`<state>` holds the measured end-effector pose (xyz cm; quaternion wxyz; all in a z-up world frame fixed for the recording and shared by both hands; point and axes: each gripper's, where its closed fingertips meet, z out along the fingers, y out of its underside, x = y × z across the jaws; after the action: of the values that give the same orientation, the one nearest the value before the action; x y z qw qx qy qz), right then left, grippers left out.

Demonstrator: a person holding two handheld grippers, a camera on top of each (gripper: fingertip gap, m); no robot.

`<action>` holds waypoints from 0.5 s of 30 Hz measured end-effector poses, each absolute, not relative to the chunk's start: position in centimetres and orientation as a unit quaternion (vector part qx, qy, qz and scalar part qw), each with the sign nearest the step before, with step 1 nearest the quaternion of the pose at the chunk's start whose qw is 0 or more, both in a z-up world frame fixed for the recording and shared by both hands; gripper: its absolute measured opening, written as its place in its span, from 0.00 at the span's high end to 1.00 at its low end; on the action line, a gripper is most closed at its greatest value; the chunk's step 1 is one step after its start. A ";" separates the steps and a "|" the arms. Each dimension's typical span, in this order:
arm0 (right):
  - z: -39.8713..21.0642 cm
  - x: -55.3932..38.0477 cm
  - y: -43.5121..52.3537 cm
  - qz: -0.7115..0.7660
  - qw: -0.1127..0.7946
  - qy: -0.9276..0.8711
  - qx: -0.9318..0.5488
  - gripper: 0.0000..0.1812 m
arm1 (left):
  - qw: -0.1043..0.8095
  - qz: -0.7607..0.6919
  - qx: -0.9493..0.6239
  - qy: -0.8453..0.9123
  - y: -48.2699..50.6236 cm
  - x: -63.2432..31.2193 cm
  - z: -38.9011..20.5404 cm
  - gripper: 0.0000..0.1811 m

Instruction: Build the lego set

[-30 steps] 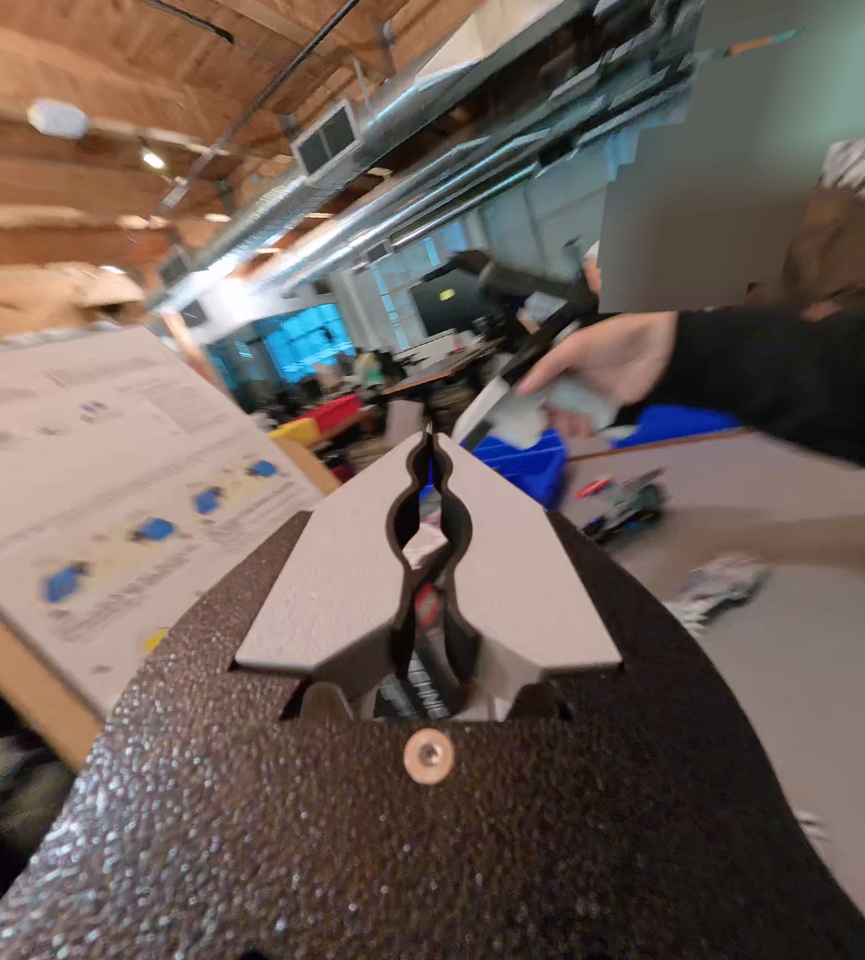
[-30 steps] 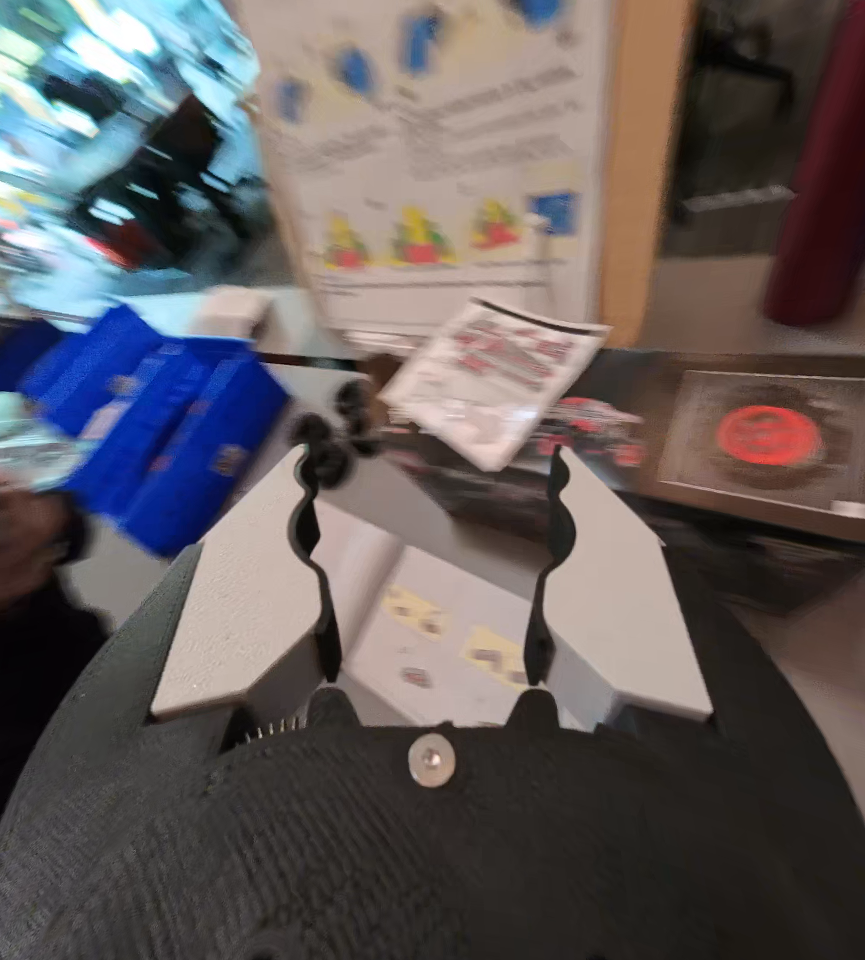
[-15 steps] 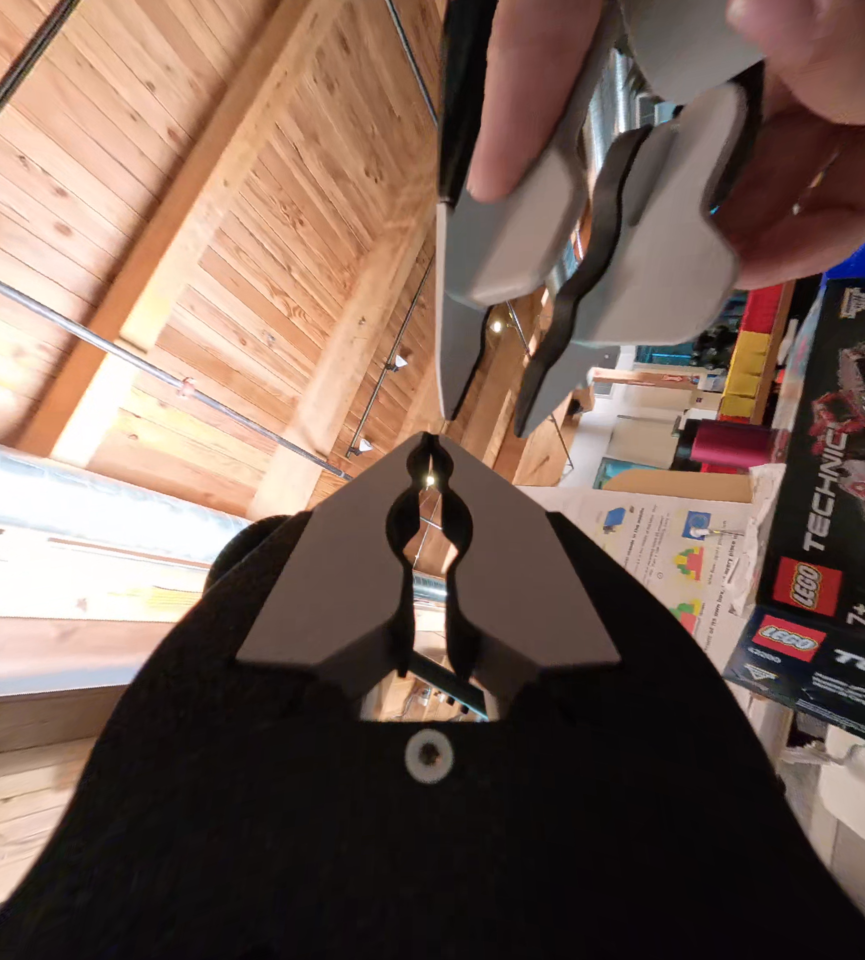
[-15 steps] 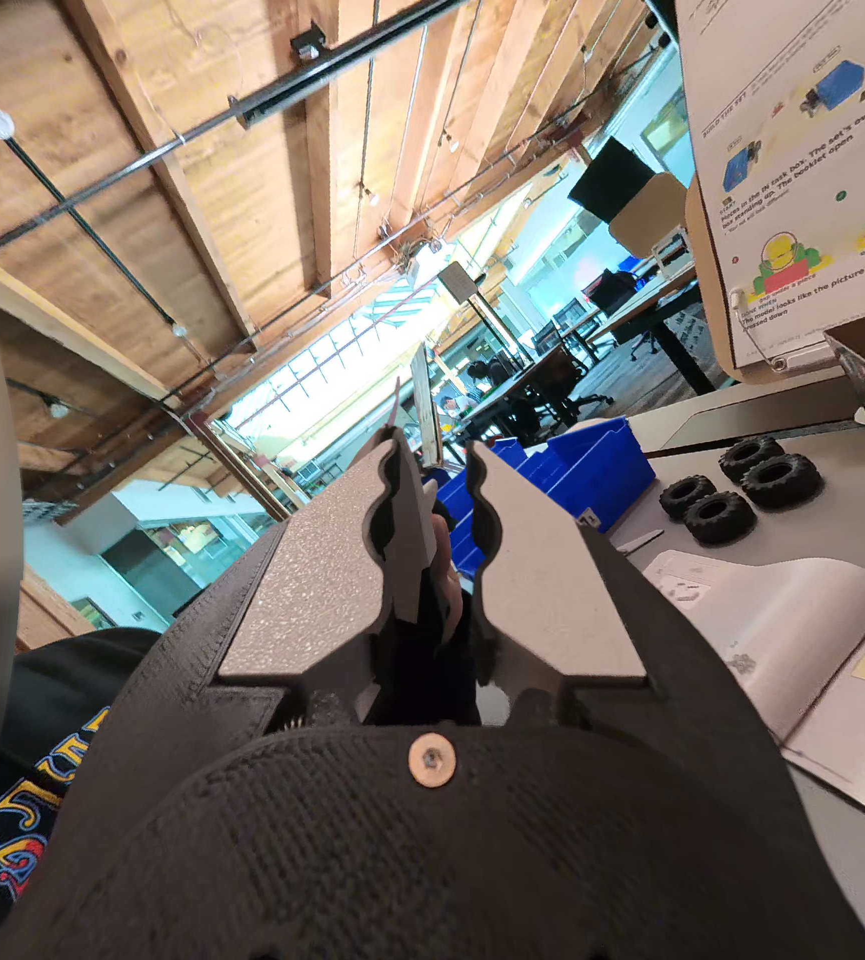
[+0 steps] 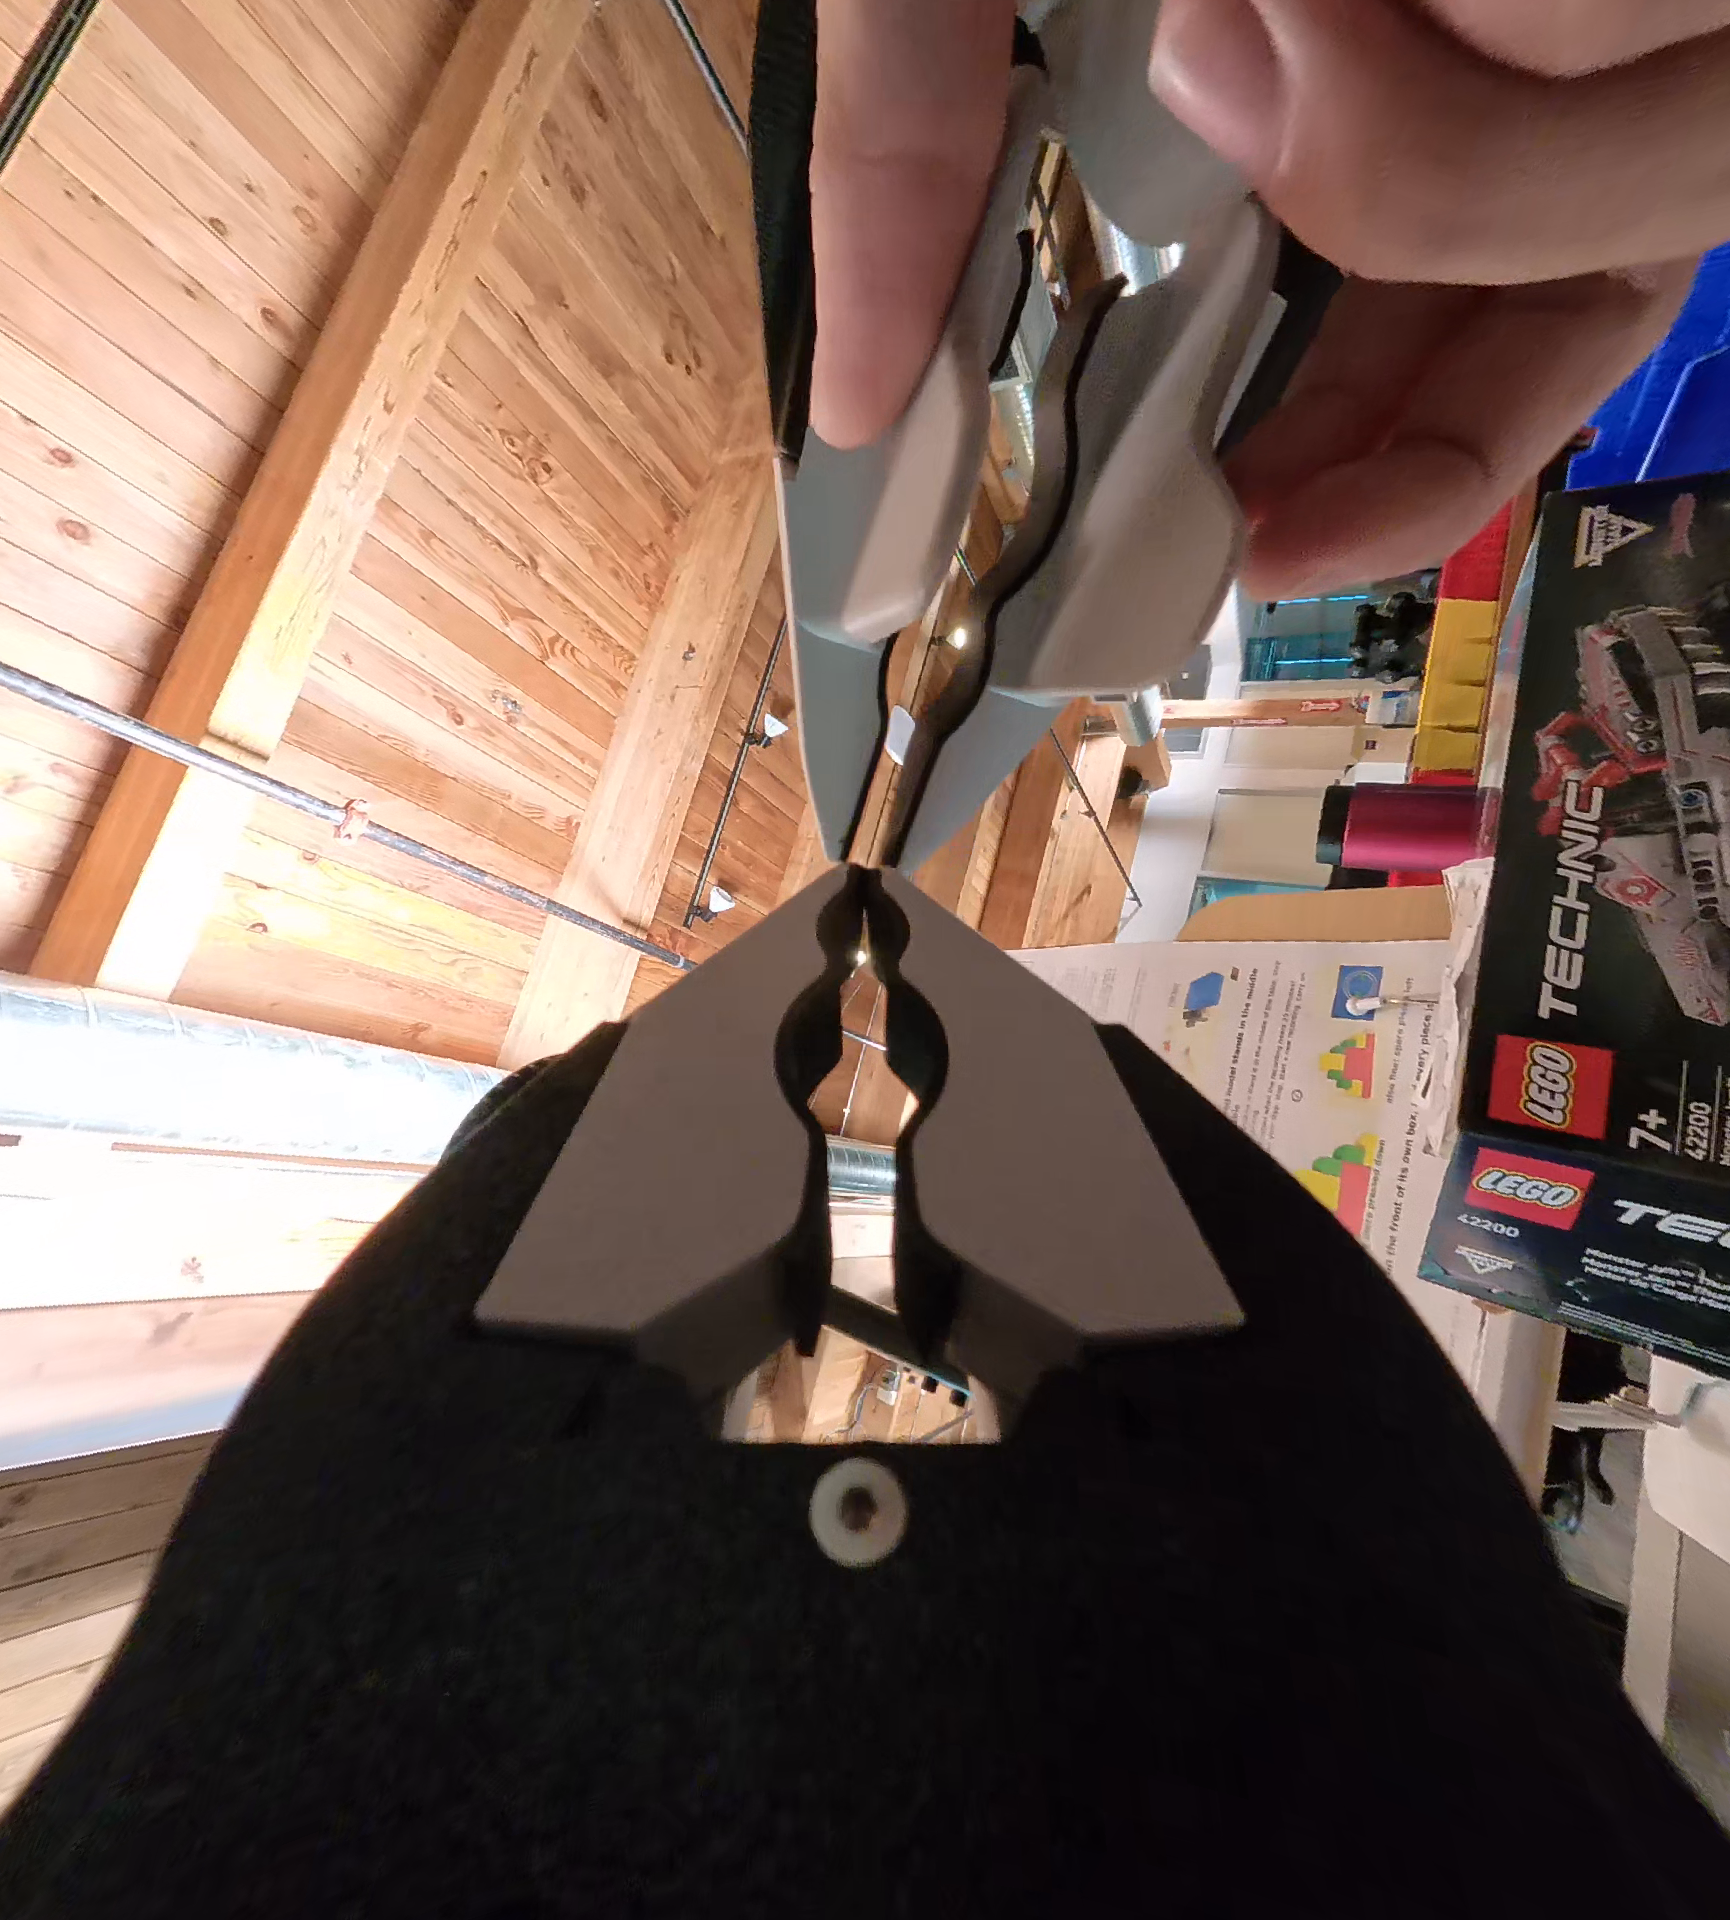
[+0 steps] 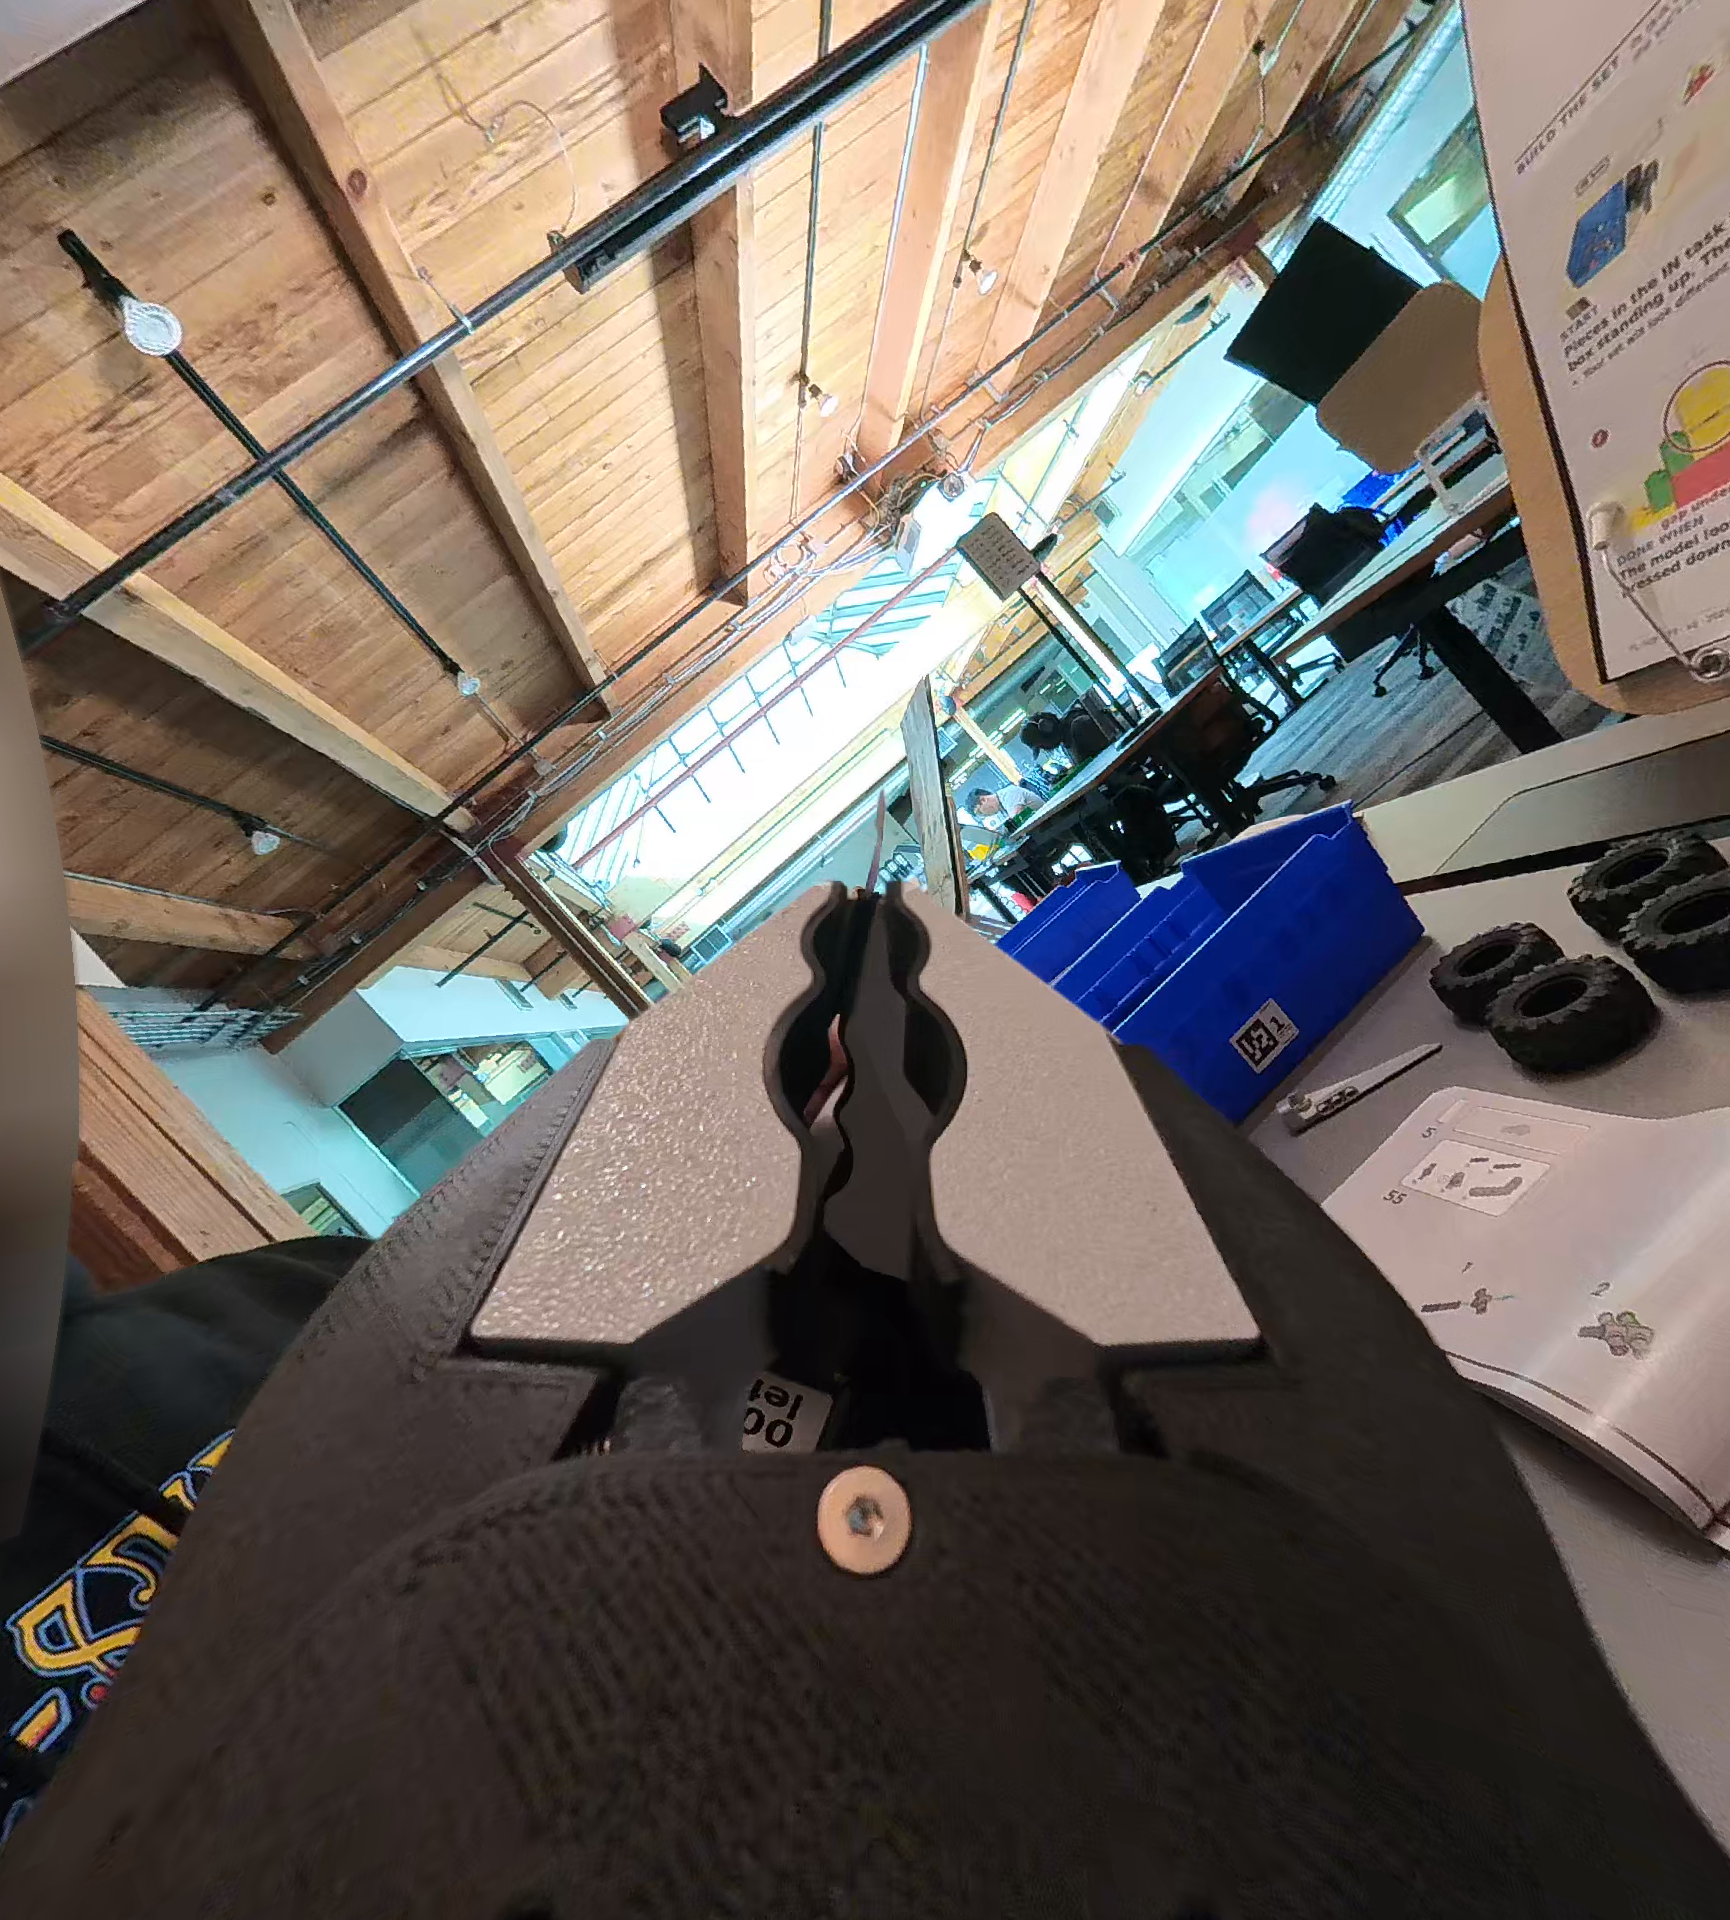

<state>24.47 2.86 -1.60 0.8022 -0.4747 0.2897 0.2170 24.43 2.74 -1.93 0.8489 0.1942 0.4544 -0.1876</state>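
Jaws of your left gripper (image 5: 863, 883) and right gripper (image 6: 876, 899) are together, empty, tips meeting. Only the right wrist view shows four tyres (image 6: 1619, 951) on the desk (image 6: 1692, 1683).

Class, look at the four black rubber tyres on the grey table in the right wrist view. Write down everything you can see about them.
The four black rubber tyres lie on the grey table, right of the blue plastic bin and beyond the open white instruction booklet. They look matt and rubbery, with chunky knobbly tread and hollow centres; no rims show inside. All lie on their sides, holes tilted upward, bunched in two close pairs, neighbours seemingly touching. Neither tongs nor hand touches them.
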 end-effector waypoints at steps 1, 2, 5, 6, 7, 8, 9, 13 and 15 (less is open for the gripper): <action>-1.7 24.5 2.8 0.215 0.802 0.290 -0.476 0.98 | 0.849 -0.185 0.196 0.455 2.8 24.5 -2.0 1.00; -1.8 24.6 2.8 0.213 0.801 0.291 -0.478 1.00 | 0.848 -0.186 0.195 0.457 2.8 24.5 -2.1 1.00; -2.0 24.6 2.8 0.217 0.799 0.290 -0.480 1.00 | 0.848 -0.186 0.196 0.456 2.8 24.5 -2.1 1.00; -2.1 24.6 2.8 0.217 0.799 0.290 -0.481 1.00 | 0.847 -0.186 0.196 0.457 2.8 24.5 -2.2 1.00; -2.2 24.6 2.7 0.219 0.798 0.290 -0.481 1.00 | 0.846 -0.186 0.197 0.459 2.7 24.5 -2.3 1.00; -2.2 24.6 2.7 0.223 0.798 0.288 -0.481 1.00 | 0.845 -0.185 0.198 0.460 2.7 24.6 -2.4 1.00; -2.3 24.6 2.7 0.225 0.796 0.286 -0.484 1.00 | 0.844 -0.183 0.200 0.462 2.7 24.6 -2.5 1.00; -3.0 24.6 2.7 0.221 0.788 0.278 -0.503 1.00 | 0.831 -0.192 0.202 0.482 2.6 24.8 -3.3 1.00; -3.2 24.5 2.7 0.224 0.786 0.274 -0.507 1.00 | 0.826 -0.195 0.204 0.487 2.6 24.7 -3.6 1.00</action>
<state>24.53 2.65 -3.22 0.7858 -0.5074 0.2736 0.2243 24.69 2.59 -3.61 0.8263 0.2040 0.4872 -0.1954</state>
